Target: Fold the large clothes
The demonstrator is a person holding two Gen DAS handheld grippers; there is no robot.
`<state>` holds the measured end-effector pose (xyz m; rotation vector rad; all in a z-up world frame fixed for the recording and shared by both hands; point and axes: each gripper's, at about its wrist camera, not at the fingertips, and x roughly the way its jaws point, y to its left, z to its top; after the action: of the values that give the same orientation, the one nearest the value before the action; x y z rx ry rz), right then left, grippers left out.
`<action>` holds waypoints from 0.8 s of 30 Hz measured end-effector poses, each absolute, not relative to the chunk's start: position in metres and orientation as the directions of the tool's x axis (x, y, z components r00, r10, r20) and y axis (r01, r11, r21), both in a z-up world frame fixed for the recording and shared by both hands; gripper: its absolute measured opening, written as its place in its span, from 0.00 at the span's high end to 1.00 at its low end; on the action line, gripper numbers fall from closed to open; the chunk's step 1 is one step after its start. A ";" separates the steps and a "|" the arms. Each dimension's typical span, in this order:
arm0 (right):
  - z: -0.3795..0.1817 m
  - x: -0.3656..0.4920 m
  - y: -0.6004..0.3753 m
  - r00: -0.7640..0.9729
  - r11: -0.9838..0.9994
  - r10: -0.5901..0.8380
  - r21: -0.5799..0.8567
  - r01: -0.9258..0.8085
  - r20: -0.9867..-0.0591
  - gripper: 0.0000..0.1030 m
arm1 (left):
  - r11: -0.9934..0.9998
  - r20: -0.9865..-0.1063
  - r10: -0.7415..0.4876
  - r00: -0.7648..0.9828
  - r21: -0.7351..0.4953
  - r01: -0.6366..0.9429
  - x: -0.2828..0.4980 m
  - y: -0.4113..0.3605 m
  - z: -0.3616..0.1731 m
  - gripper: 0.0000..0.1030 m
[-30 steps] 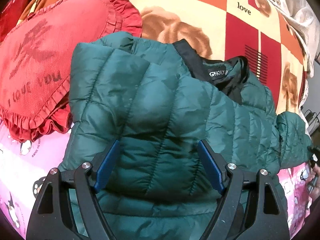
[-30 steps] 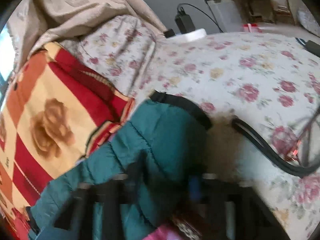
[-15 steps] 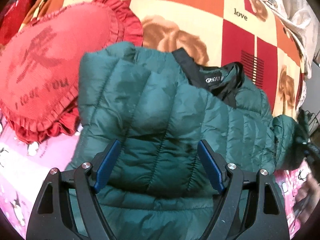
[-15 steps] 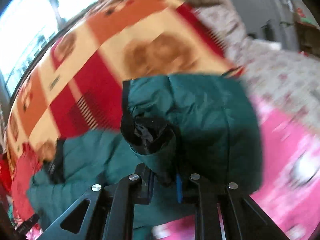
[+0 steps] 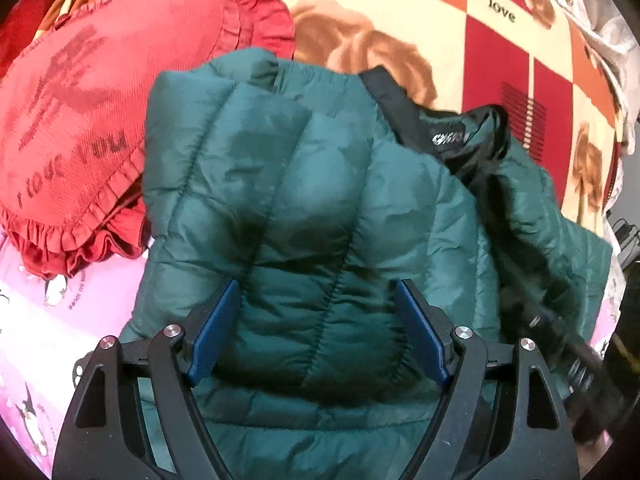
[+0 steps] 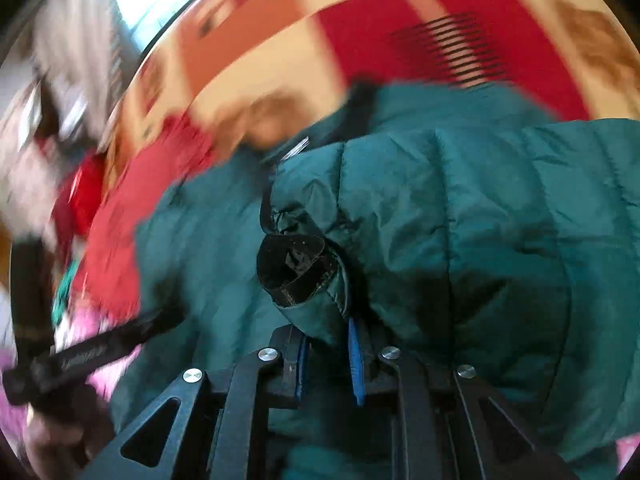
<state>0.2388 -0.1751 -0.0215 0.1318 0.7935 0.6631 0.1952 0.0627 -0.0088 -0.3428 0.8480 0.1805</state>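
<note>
In the left wrist view, the left gripper [image 5: 318, 326] is seen at six o'clock with its blue pads spread wide; nothing is clamped between them, and the quilted body of the green puffer jacket [image 5: 304, 200] fills the gap. Whether the pads press on the fabric cannot be told. In the right wrist view, the right gripper [image 6: 328, 360] is seen at six o'clock with its jaws drawn narrow, pinched on the sleeve [image 6: 316, 280] near its dark-lined cuff [image 6: 290, 270], which stands just above the pads.

Past the grippers, the jacket is spread over the bed, its bulk at the centre of both views. One panel appears to be laid over the body already, with a thick rounded edge toward ten o'clock. The black collar lining [image 5: 452, 136] is exposed toward one o'clock. The sleeve is judged to be on its way across the body, not yet laid down. The fold is therefore taken as partly done: the sleeve is still to be set flat, and further folds of the body are probably left.

Farther off, a red heart cushion [image 5: 100, 120] lies at ten o'clock, touching the jacket's edge, and the checked blanket [image 5: 500, 52] runs from twelve to two o'clock.
</note>
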 end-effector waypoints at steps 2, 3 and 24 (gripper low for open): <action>-0.025 0.235 -0.164 0.520 0.809 0.561 0.292 -0.510 -0.644 0.79 | 0.934 -0.760 0.028 0.650 -0.211 -0.288 0.197 0.060 -0.011 0.22; -0.025 0.236 -0.164 0.515 0.808 0.564 0.301 -0.507 -0.646 0.74 | 0.936 -0.758 0.028 0.651 -0.210 -0.284 0.198 0.058 -0.011 0.22; -0.003 0.196 -0.259 0.632 0.923 0.276 0.016 -0.385 -0.724 0.23 | 0.945 -0.687 -0.311 0.656 -0.293 0.141 0.241 -0.063 -0.006 0.22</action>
<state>0.1964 -0.2591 -0.0029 -0.1454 0.8016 0.3801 0.2415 -0.0628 -0.0059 -0.2224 0.8168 -0.2588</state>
